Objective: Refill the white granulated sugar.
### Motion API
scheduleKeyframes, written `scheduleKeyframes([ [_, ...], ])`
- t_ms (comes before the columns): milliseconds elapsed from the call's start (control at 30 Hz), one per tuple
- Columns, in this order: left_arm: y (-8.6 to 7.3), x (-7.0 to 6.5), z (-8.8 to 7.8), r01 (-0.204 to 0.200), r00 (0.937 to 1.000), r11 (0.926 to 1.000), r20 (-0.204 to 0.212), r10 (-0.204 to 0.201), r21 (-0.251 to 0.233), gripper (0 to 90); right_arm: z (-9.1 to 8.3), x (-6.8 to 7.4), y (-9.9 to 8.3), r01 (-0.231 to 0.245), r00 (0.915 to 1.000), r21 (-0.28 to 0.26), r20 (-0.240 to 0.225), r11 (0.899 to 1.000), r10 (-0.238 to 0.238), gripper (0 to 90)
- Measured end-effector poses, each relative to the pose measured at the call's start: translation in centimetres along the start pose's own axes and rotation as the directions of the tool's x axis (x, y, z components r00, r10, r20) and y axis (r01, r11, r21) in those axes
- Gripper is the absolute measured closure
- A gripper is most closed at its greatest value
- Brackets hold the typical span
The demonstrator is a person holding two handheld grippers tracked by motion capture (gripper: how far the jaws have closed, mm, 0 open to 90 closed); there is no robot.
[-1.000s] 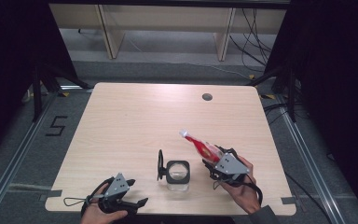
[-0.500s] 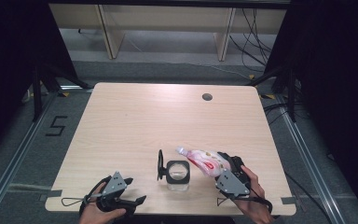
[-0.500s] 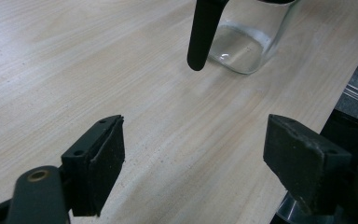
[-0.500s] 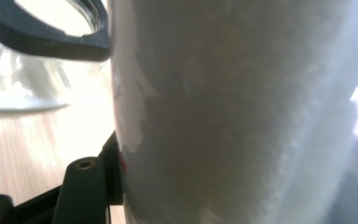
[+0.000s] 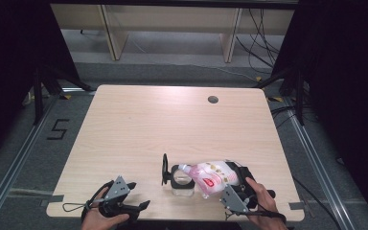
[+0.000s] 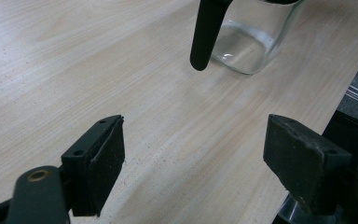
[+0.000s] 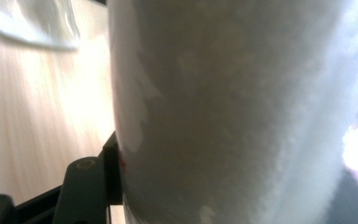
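Note:
A clear glass jar (image 5: 181,180) with a black rim stands near the table's front edge, its black hinged lid (image 5: 165,168) swung up at its left. My right gripper (image 5: 230,184) is shut on a white and pink pouch (image 5: 212,176) that lies tilted, its spout end over the jar's mouth. In the right gripper view the pouch (image 7: 242,112) sits right against the lens, pressed by the left pad (image 7: 114,172). My left gripper (image 5: 136,206) rests open at the front left, nothing between its pads (image 6: 98,163); the jar (image 6: 249,39) and the lid's edge (image 6: 207,32) stand ahead of it.
The wooden table (image 5: 172,124) has a round cable hole (image 5: 213,99) at the back right. Its front edge runs just below both hands. Shelving and cables lie on the floor beyond the table.
My right gripper has carried the pouch left and towards the front, tipping it from upright-slanted to lying with its spout at the jar's mouth. The left gripper stayed put.

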State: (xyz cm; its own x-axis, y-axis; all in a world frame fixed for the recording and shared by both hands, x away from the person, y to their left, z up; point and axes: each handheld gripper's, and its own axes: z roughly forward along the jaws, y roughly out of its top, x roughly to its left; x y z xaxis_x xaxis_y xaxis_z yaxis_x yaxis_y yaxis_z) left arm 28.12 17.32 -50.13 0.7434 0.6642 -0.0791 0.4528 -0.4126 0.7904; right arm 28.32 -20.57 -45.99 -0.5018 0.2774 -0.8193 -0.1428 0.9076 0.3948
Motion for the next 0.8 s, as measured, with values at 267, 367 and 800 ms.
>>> scheduleKeyframes([
  [267,0.0,0.08,0.05,-0.004,1.0,0.9998,-0.001,0.004,-0.019,19.8,-0.35,-0.25,0.24,0.203,0.9768,0.07,0.055,0.977,-0.207,39.6],
  [367,0.01,0.22,-0.07,-0.023,0.9997,0.9997,0.0,0.023,-0.001,19.8,-0.49,-0.03,0.27,0.24,0.9672,0.101,0.061,0.966,-0.247,39.6],
  [800,-0.16,-0.25,0.31,0.036,0.9993,0.9991,0.002,-0.036,-0.02,19.8,-0.49,0.32,0.55,0.419,0.8989,0.152,0.069,0.895,-0.433,39.8],
])
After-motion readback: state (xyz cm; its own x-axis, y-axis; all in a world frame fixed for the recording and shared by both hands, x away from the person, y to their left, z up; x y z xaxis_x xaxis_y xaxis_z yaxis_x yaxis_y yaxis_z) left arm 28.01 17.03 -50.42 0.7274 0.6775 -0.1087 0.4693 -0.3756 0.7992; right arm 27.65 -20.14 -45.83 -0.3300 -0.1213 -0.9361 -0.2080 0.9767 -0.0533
